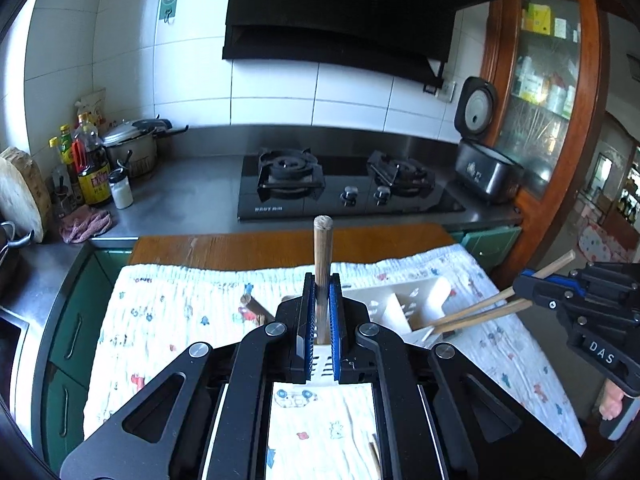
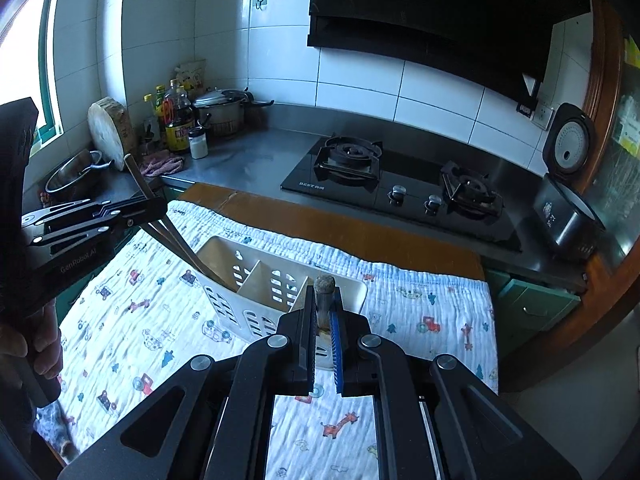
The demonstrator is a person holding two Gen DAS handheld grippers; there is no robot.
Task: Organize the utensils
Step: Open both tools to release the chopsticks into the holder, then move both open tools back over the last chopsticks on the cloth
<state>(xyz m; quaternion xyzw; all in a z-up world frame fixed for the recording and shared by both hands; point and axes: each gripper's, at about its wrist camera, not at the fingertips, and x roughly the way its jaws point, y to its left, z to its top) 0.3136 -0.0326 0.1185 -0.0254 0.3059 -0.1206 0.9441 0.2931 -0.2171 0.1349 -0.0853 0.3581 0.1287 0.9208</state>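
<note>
Starting at my far left, soy and oil bottles stand in the counter corner, well away from the work. Next comes the left gripper, clenched on 2 wooden chopsticks that slant down into the left-end compartment of the white utensil holder. In its own camera that pair reads as 1 upright wooden stick pinched between the blue pads.

The holder sits on the printed cloth covering the wooden table, in front of the 2-burner stove.

Further right, the right gripper is also clamped shut on 2 chopsticks, their lower ends reaching into the holder. From its own camera I cannot tell which compartment they enter. At the far right an open rice cooker rests on the counter.
</note>
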